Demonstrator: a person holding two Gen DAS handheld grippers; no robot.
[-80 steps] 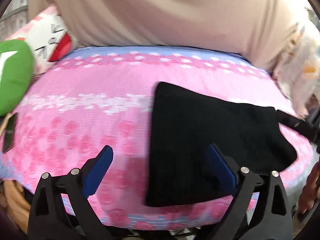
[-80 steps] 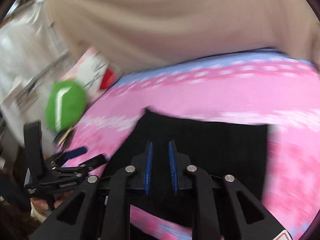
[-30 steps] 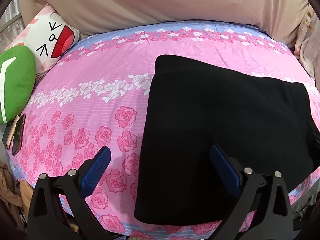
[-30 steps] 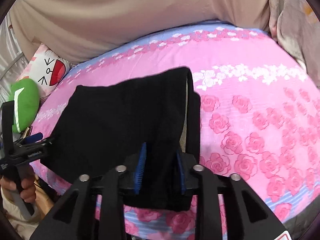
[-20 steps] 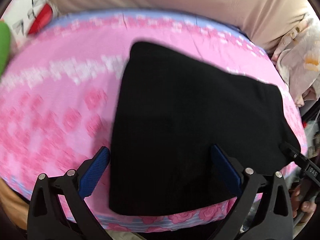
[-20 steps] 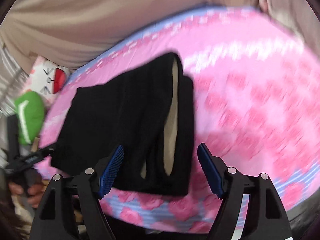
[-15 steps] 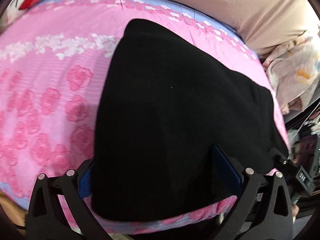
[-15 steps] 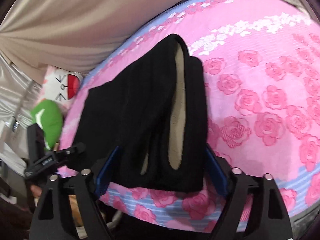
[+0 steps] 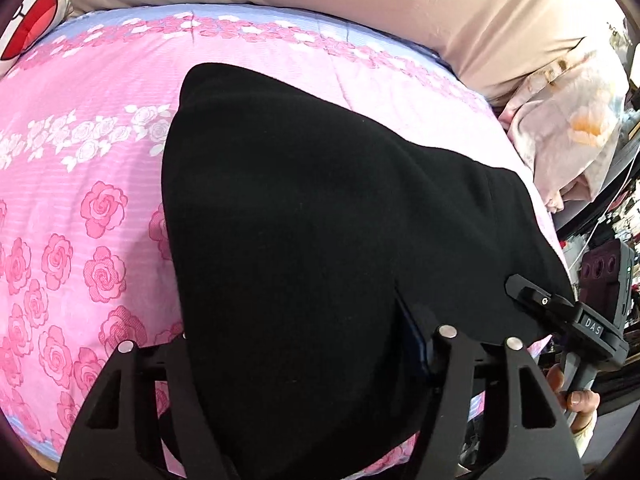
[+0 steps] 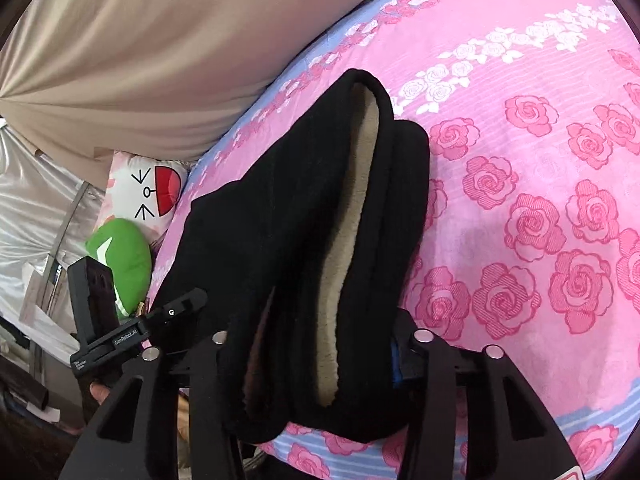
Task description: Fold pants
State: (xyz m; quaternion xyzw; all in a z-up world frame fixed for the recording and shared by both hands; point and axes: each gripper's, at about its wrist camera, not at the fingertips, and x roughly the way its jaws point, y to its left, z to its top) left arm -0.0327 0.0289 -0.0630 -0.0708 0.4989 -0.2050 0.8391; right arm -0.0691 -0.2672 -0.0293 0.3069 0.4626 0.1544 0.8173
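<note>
We have the pants point(image 9: 320, 220) lying as a black, already doubled slab on the pink sheet point(image 9: 80, 140), near edge hanging right at the bed's front. Both grippers sit on that near edge, 1 at each end of it.

Our left gripper point(image 9: 304, 344) has just been closing, and the cloth fills the gap between its jaws: the blue pad on the right side is half buried in the fabric and the other pad is hidden under it. We read that as a bite on the left corner, though the hidden pad keeps us from being sure how firm it is.

Our right gripper point(image 10: 308, 344) has also just been closing. It straddles the thick end where the beige lining point(image 10: 352, 216) shows between 2 black layers, and the stack bulges between the jaws, with a sliver of blue pad pressed against its right side. We judge it clamped on that stack.

What the next move turns on: the pants' long axis runs from 1 gripper to the other, along the bed's front edge, while the short axis runs away from us toward the beige bedding point(image 9: 360, 0). Each hand is nearest its own corner, and free cloth lies ahead of both. So we think the fold will go forward, both corners lifted together and carried over the far edge. The thick right end may slip out.
</note>
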